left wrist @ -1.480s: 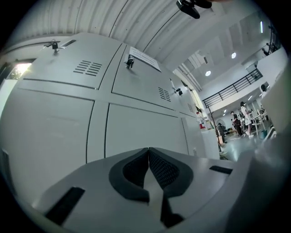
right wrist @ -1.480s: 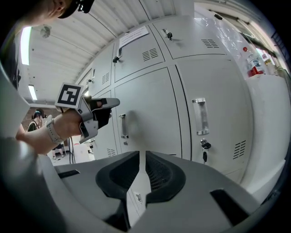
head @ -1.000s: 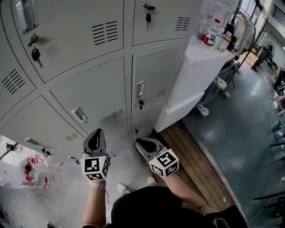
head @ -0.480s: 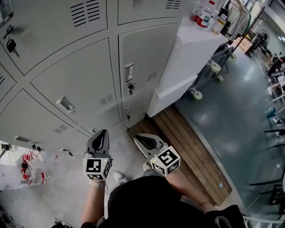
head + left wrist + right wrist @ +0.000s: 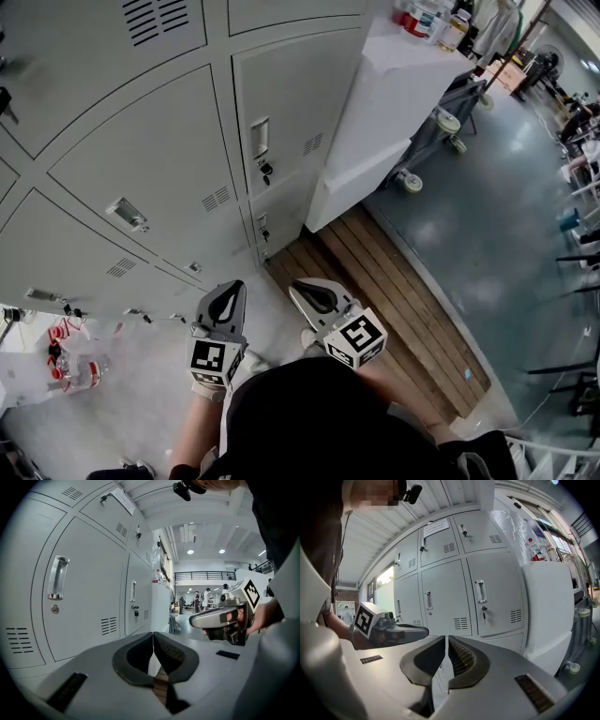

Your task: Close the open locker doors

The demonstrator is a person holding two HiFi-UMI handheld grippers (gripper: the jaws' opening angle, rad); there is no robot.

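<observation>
From the head view, you see what neither gripper view shows clearly: the brown slatted wooden platform (image 5: 394, 291) on the floor beneath and ahead of your right gripper (image 5: 300, 287), and some clear plastic bottles with red parts (image 5: 73, 367) on the floor, well off to the left of your left gripper (image 5: 229, 289).

The left gripper view alone looks down the long hall beyond the left gripper (image 5: 153, 641), with ceiling lights and people standing far off. The pale grey metal locker doors (image 5: 89, 592) run along its left side, and the right gripper (image 5: 220, 618) is close by on its right.

The right gripper view alone shows a white paper label (image 5: 436, 527) on an upper door, above and ahead of the right gripper (image 5: 446, 645). A small key (image 5: 483, 616) hangs from the lock of the door straight ahead. A tall white cabinet (image 5: 546, 616) stands to the right, against the last locker, and the left gripper (image 5: 401, 632) sits just to the left.

Every locker door (image 5: 141, 173) you can see lies flush in its frame, ahead of both grippers and touched by neither.

Your left gripper is pressed fully together and holds nothing. Your right gripper is all but together, with only a thin slit between the pads, and it is also empty.
</observation>
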